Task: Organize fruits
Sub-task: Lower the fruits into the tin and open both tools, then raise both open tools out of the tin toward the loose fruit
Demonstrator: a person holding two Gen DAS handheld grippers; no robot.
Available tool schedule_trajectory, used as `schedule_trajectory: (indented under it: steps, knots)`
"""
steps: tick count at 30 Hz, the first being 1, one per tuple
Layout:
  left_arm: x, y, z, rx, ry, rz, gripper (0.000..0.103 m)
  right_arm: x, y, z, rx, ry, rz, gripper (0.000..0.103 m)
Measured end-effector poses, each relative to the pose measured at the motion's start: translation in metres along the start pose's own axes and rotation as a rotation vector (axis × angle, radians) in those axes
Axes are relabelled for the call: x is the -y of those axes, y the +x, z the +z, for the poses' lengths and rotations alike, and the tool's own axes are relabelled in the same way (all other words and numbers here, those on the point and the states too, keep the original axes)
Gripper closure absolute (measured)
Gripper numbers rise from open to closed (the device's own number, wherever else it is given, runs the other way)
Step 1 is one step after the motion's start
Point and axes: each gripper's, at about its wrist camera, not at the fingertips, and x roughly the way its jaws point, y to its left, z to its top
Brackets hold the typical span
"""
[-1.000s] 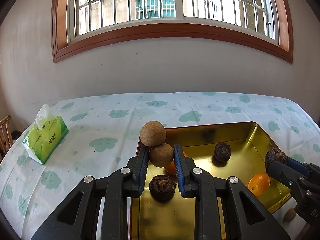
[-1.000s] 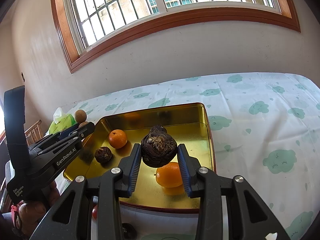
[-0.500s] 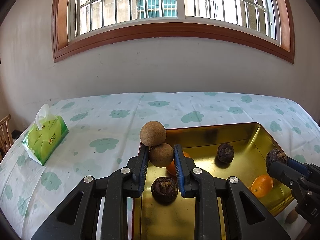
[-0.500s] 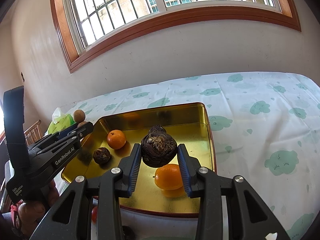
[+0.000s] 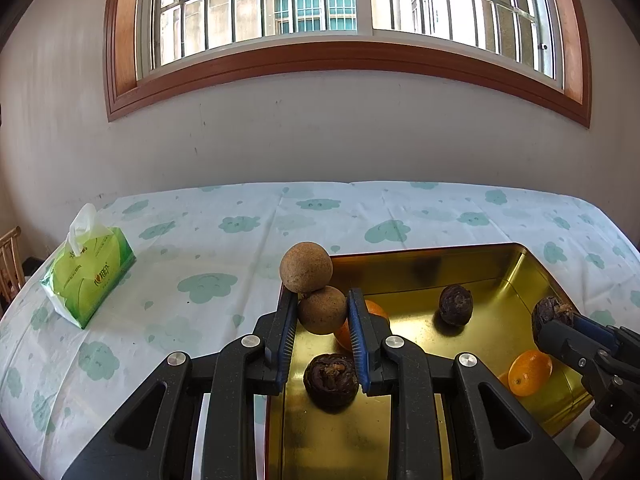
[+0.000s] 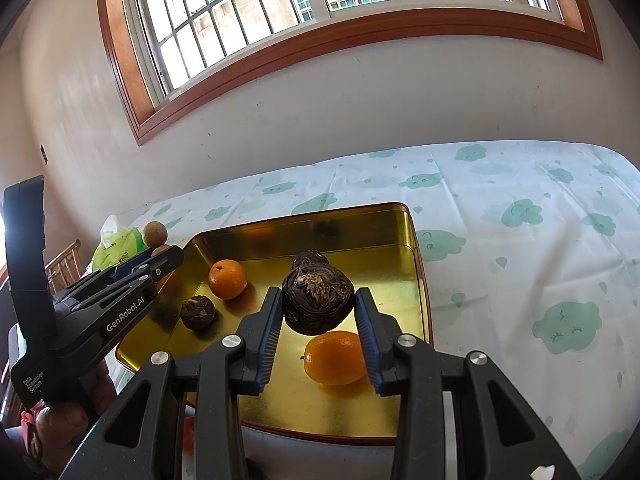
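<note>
My left gripper (image 5: 322, 314) is shut on a pair of joined tan round fruits (image 5: 320, 308), one between the pads and one (image 5: 306, 267) above, held over the left edge of the gold tray (image 5: 500, 276). My right gripper (image 6: 318, 312) is shut on a dark wrinkled fruit (image 6: 317, 304), held above the tray (image 6: 416, 264). In the tray lie two oranges (image 6: 227, 279) (image 6: 334, 357) and dark fruits (image 6: 197, 312) (image 5: 455, 305) (image 5: 330, 376). The left gripper also shows in the right wrist view (image 6: 160, 258), the right one in the left wrist view (image 5: 554, 322).
A green tissue pack (image 5: 90, 270) lies at the table's left. The table has a cloud-print cloth (image 5: 240, 232). A small tan fruit (image 5: 587, 436) lies off the tray's near right corner. A wall with a window stands behind.
Both grippers have drifted slightly forward over the tray with their fruits still held. Nothing was let go.
</note>
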Motion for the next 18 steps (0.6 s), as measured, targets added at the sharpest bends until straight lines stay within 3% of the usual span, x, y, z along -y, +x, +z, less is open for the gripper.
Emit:
schedule_trajectory:
  steps: [8,10,12,15,18]
  knots:
    - [0.000,0.007,-0.004,-0.020,-0.004,0.000,0.074,0.001,0.006,-0.001,-0.007,0.005,0.001,0.067]
    - [0.000,0.008,-0.005,-0.023,-0.005,-0.001,0.057,0.002,0.006,-0.001,-0.003,0.009,-0.001,0.066]
    - [0.001,0.005,-0.006,-0.001,-0.007,0.026,0.031,0.002,0.004,-0.001,0.009,0.012,-0.005,0.064]
    - [0.001,-0.004,-0.006,0.049,0.000,0.038,0.024,0.002,0.002,0.000,0.020,0.012,-0.005,0.055]
    - [0.003,-0.004,-0.005,0.051,0.013,0.045,0.022,0.002,0.001,0.000,0.026,0.010,-0.006,0.052]
